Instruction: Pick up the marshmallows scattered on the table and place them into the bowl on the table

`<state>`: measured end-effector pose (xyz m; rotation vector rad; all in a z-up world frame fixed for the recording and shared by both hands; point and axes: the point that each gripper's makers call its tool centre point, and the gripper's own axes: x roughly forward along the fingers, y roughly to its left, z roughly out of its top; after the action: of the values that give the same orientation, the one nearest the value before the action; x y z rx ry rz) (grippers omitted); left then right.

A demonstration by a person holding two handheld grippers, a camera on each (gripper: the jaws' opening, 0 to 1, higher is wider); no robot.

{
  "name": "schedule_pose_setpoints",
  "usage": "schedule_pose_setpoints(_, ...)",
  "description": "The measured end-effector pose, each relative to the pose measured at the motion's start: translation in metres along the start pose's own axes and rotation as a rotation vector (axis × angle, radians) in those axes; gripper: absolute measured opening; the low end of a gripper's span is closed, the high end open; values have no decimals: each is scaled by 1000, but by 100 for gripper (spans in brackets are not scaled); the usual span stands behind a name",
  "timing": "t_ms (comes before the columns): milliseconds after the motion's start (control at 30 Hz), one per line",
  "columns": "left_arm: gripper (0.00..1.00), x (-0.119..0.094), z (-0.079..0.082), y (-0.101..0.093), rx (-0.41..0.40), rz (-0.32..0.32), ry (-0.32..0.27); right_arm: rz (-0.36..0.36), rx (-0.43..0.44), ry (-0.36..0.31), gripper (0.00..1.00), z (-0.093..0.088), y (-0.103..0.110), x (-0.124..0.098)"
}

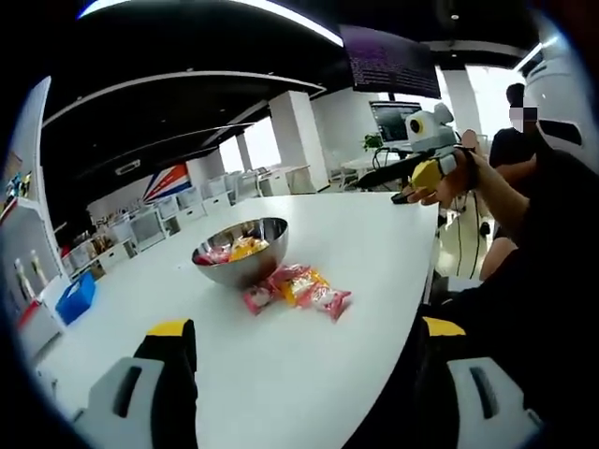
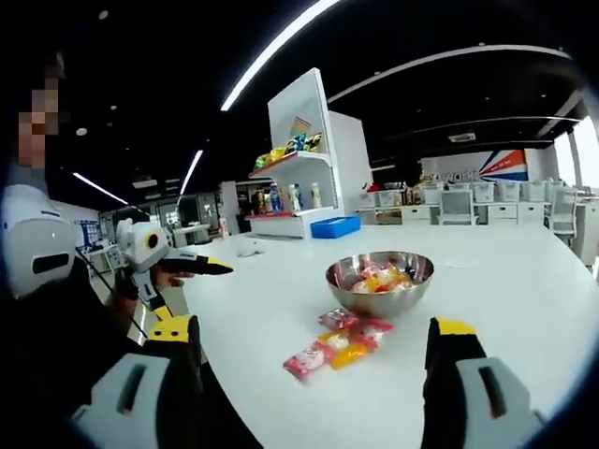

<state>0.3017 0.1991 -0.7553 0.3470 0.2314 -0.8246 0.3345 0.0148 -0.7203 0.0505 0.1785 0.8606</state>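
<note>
Because the marshmallows (image 1: pixel 298 290) are small wrapped packets in pink, red and yellow film, they will likely be very light and squashy, with slippery crinkly wrappers; a gentle pinch across the middle of one packet, or on a crimped end, should hold it without crushing. They lie in a loose cluster on the white table (image 1: pixel 374 234), just beside the steel bowl (image 1: pixel 241 251), which already holds several packets. The bowl is light and smooth-sided, so a nudge could slide it.

Both grippers hang above the table, well apart from the sweets. The left gripper (image 1: pixel 304 374) has its yellow-tipped jaws spread wide with nothing between them, and the right gripper (image 2: pixel 314 374) likewise stands wide open and empty.

The left gripper view shows the right gripper (image 1: pixel 426 173) from the far side, held in a person's hand (image 1: pixel 459 182) beyond the table edge, with monitors and desks behind. The right gripper view shows instead the left gripper (image 2: pixel 192 267) coming in, a shelf unit (image 2: pixel 304 159) stocked with bottles and a blue bin (image 2: pixel 335 226). In that view one pink packet (image 2: pixel 307 360) seems to lie slightly apart from the rest, though the fisheye makes this uncertain.
</note>
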Motion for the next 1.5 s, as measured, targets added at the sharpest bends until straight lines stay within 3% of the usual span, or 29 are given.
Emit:
schedule_pose_setpoints(233,95,23,3,4,42,70,22,14,12,8,93,-4,4,2)
schedule_pose_setpoints(333,95,40,17,4,-53,83,-63,20,15,7,91,-6,4,2)
schedule_pose_setpoints(433,94,53,30,22,-127,168,-149,13,26,9,91,-7,3,0)
schedule_pose_setpoints(533,94,64,29,37,-168,224,-165,13,27,4,91,-6,3,-3)
schedule_pose_setpoints(733,88,99,9,61,-192,304,-123,8,29,-2,91,-4,1,-5)
schedule_pose_setpoints(800,79,115,3,69,-271,296,-127,-18,37,-3,87,-5,-5,-6)
schedule_pose_setpoints(900,77,135,-11,77,-387,283,-102,-53,51,-10,86,-5,-14,-10)
schedule_pose_setpoints(1067,75,155,-27,91,-345,351,-50,-79,75,-39,86,0,-23,-19)
schedule_pose_setpoints(1200,70,168,-38,100,-370,361,-25,-88,82,-55,85,4,-26,-21)
schedule_pose_setpoints(1333,68,176,-39,99,-363,364,-16,-85,86,-58,85,3,-27,-20)
schedule_pose_setpoints(1500,55,183,-37,100,-376,358,-30,-74,95,-39,84,-4,-25,-18)
